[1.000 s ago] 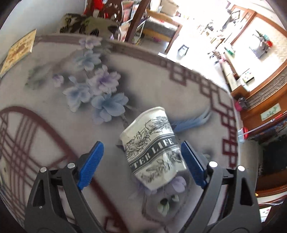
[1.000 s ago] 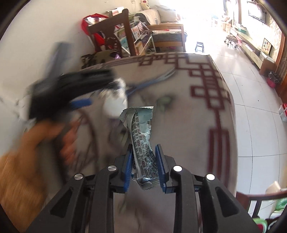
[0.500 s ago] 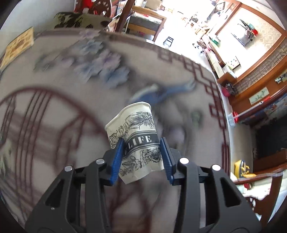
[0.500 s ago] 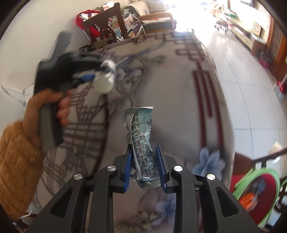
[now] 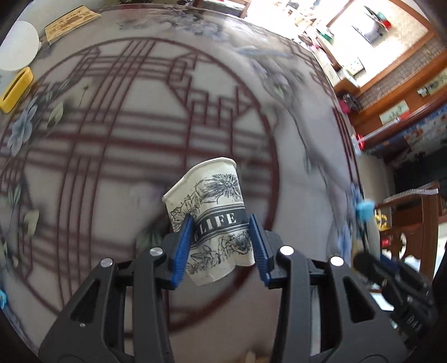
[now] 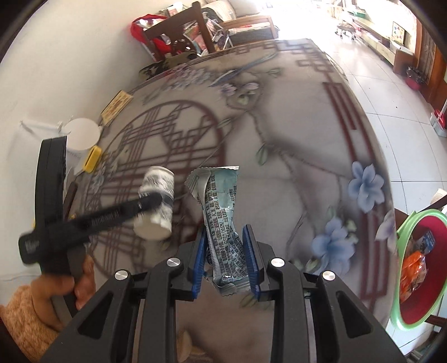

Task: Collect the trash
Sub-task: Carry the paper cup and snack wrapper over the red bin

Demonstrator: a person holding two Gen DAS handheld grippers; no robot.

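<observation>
You get strong daylight from the far room beyond the table, blown white at the top of both views. The tablecloth pattern smears with motion blur, worst along its edges. Fisheye bending curves the table's rim; corners go black.

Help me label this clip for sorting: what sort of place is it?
Most likely a home's dining and living area. A table under a flower-printed cover, a wooden chair at its far end, a sofa beyond it and a tiled floor point to that.
</observation>
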